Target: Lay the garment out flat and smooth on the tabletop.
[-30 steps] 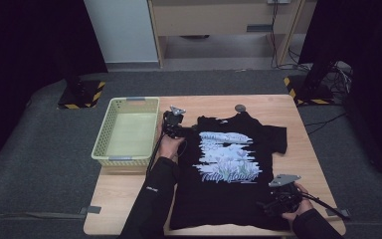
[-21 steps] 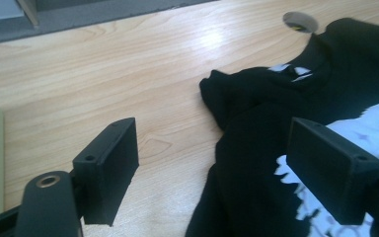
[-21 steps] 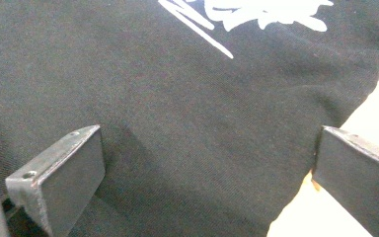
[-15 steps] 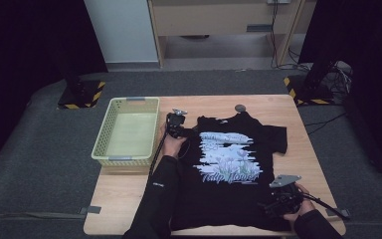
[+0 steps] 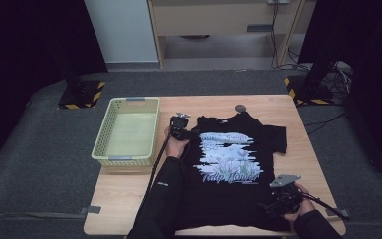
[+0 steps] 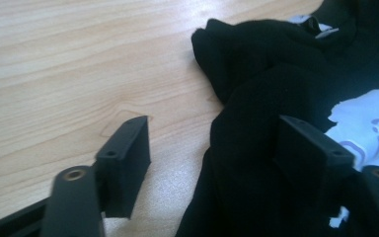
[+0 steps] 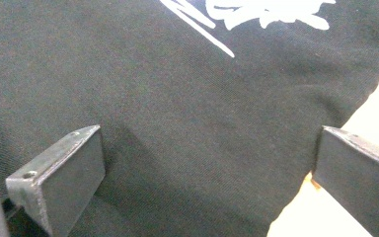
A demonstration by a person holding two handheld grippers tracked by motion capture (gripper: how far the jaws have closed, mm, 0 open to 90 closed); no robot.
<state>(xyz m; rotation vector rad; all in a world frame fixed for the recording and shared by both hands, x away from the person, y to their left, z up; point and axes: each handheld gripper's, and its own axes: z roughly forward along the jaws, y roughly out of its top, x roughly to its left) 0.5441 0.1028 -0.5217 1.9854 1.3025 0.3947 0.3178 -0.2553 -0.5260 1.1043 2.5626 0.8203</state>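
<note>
The wooden worktop [image 5: 129,199] stood on grey carpet in a dark-curtained room, with a pale green basket [image 5: 127,131] at its left edge, seemingly there to receive the finished garment. A black T-shirt [image 5: 229,174] lay spread face up across the middle and right of the worktop, its printed side showing and its collar pointing away from you, so the whole outline was open to both your hands.

You had your left gripper [image 5: 180,123] down at the shirt's left sleeve, close beside the basket. Its jaws stood apart and had just been closing in; in the left gripper view the bunched sleeve cloth [image 6: 256,103] lay against the inner face of one jaw while the other stood over bare wood, so nothing was pinched yet. That straddle looked set to catch the sleeve's edge.

Your right gripper [image 5: 283,199] rested near the shirt's lower right corner. Its jaws stood wide apart, with flat black fabric [image 7: 187,123] between them and the hem edge just inside one jaw, gripping nothing. Opposite corners suggested you were preparing a fold.
</note>
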